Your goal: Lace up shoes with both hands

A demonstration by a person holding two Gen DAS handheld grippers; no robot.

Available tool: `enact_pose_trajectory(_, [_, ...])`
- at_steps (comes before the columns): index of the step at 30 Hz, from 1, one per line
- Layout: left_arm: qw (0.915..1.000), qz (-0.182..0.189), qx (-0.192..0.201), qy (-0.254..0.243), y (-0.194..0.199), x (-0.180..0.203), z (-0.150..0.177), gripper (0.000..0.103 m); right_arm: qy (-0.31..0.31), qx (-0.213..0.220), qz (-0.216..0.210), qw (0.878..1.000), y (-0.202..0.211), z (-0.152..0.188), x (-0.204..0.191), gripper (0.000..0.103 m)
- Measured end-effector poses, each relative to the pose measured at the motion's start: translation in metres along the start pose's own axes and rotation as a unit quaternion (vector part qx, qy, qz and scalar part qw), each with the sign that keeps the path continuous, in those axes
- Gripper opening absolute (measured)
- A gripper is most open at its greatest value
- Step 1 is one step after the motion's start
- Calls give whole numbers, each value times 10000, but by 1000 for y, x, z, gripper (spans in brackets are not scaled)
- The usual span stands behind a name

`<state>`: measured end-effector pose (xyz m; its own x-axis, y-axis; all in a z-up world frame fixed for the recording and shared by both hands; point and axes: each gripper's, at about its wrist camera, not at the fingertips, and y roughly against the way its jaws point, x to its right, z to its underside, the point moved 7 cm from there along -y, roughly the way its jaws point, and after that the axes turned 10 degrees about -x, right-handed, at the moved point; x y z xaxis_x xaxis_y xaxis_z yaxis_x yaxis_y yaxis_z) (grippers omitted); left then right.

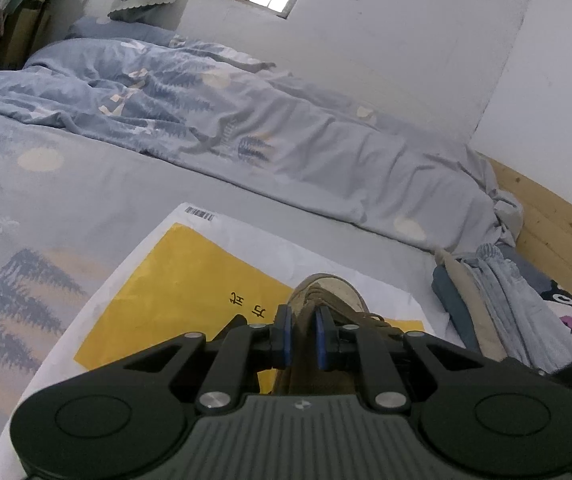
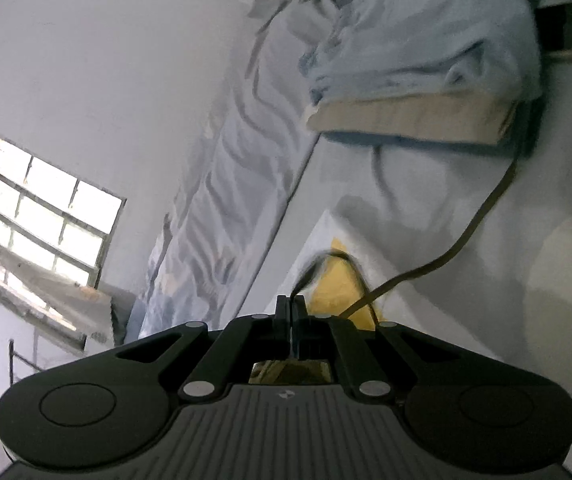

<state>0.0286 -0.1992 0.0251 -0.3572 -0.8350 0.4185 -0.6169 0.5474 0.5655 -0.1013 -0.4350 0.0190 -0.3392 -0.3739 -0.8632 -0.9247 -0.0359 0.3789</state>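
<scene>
Open bedsheet (image 1: 134, 200) lies from nine to twelve o'clock of the shoe (image 1: 325, 300), while folded clothes (image 1: 497, 292) block three o'clock.

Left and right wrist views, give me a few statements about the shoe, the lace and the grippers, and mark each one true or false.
1. The brown shoe lies on a yellow and white bag. True.
2. The left gripper has its jaws wide open, well clear of the shoe. False: its blue pads stand narrowly apart, with the shoe's upper between them.
3. The right gripper is shut on the lace. True.
4. The lace hangs slack in a heap. False: it runs in a fairly straight line away from the right gripper.
5. The bag rests on a bare wooden floor. False: it rests on a grey-blue patterned bed sheet.
</scene>
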Motion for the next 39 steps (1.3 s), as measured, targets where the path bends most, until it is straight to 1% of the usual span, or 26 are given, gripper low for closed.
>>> enact_pose_trajectory(7, [10000, -23, -33, -61, -1, 1, 0, 13, -57, 417, 317, 9986, 31, -15, 13, 1])
enact_pose_trajectory(11, [9999, -57, -56, -114, -2, 1, 0, 15, -166, 614, 596, 9962, 55, -23, 29, 1])
enact_pose_trajectory(16, [9996, -142, -117, -223, -3, 3, 1, 15, -380, 944, 1078, 9889, 79, -40, 55, 2])
enact_pose_trajectory(20, [9991, -224, -159, -330, -3, 5, 2, 16, -306, 1232, 1372, 9824, 91, -55, 66, 5])
enact_pose_trajectory(21, [9990, -228, -169, -336, -3, 5, 2, 16, -294, 1264, 1402, 9816, 92, -57, 67, 7])
enact_pose_trajectory(23, [9988, -248, -187, -368, -1, 5, 3, 21, -275, 1244, 1460, 9810, 91, -59, 69, 13])
enact_pose_trajectory(24, [9987, -260, -186, -390, 1, 5, 3, 26, -269, 1228, 1474, 9810, 90, -58, 69, 17])
enact_pose_trajectory(25, [9986, -267, -186, -410, 3, 6, 4, 28, -245, 1203, 1483, 9813, 89, -58, 68, 22])
enact_pose_trajectory(27, [9983, -292, -177, -479, 7, 7, 5, 28, -131, 1129, 1505, 9821, 83, -57, 66, 28])
enact_pose_trajectory(29, [9976, -336, -139, -594, 12, 10, 6, 35, 4, 1067, 1524, 9825, 78, -57, 64, 33])
enact_pose_trajectory(30, [9972, -354, -103, -652, 15, 12, 7, 44, 80, 1057, 1535, 9824, 77, -57, 61, 35])
enact_pose_trajectory(31, [9967, -349, -75, -728, 18, 15, 8, 49, 153, 1076, 1538, 9821, 76, -58, 59, 35])
enact_pose_trajectory(33, [9952, -313, -28, -926, 23, 22, 12, 52, 356, 1112, 1570, 9807, 75, -62, 53, 38])
enact_pose_trajectory(35, [9928, -299, 16, -1163, 29, 29, 16, 54, 625, 1233, 1559, 9780, 79, -71, 45, 38])
enact_pose_trajectory(36, [9914, -304, 42, -1271, 33, 32, 18, 54, 766, 1353, 1546, 9757, 83, -76, 41, 40])
enact_pose_trajectory(37, [9901, -295, 77, -1369, 37, 35, 21, 56, 918, 1489, 1539, 9725, 88, -82, 37, 46])
enact_pose_trajectory(39, [9876, -224, 147, -1547, 47, 41, 25, 58, 1212, 1798, 1549, 9638, 101, -92, 30, 52])
